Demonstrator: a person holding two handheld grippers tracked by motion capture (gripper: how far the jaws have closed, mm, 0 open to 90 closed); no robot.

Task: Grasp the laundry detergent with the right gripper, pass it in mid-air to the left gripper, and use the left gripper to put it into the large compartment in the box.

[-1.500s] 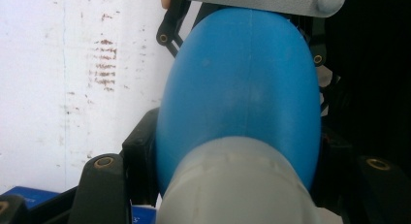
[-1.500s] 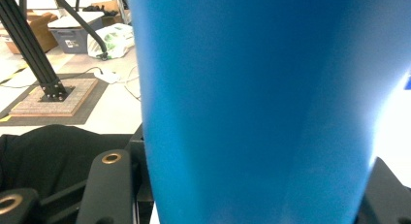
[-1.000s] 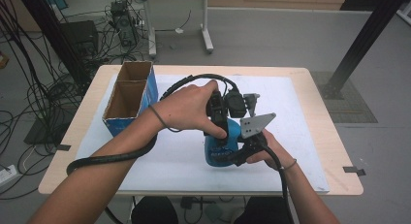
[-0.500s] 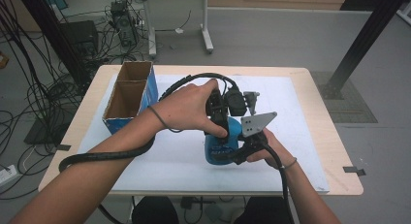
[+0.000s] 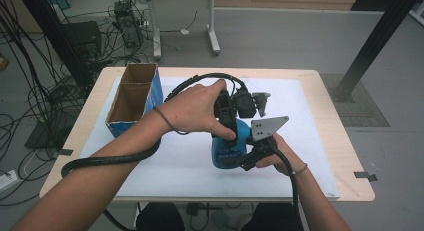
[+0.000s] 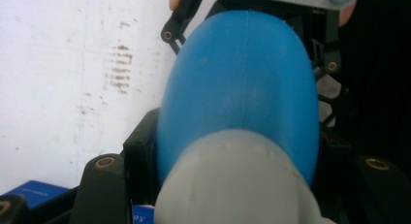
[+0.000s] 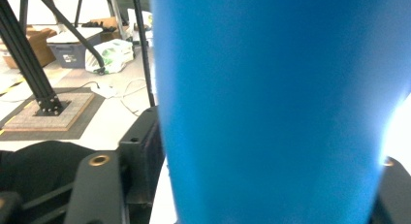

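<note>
We're working a blue bottle standing upright on the white mat near the tabletop centre. Left gripper is coming down from above and pinching the bottle at its top; in the left gripper view the pale cap and blue shoulder are sitting tight between its jaws. Right gripper is at the bottle's lower body from the right side; its jaws have just been opening, with the bottle between them, and we can't tell whether the pads are pressing on it. Cardboard box is sitting well apart at the mat's left edge.
</note>
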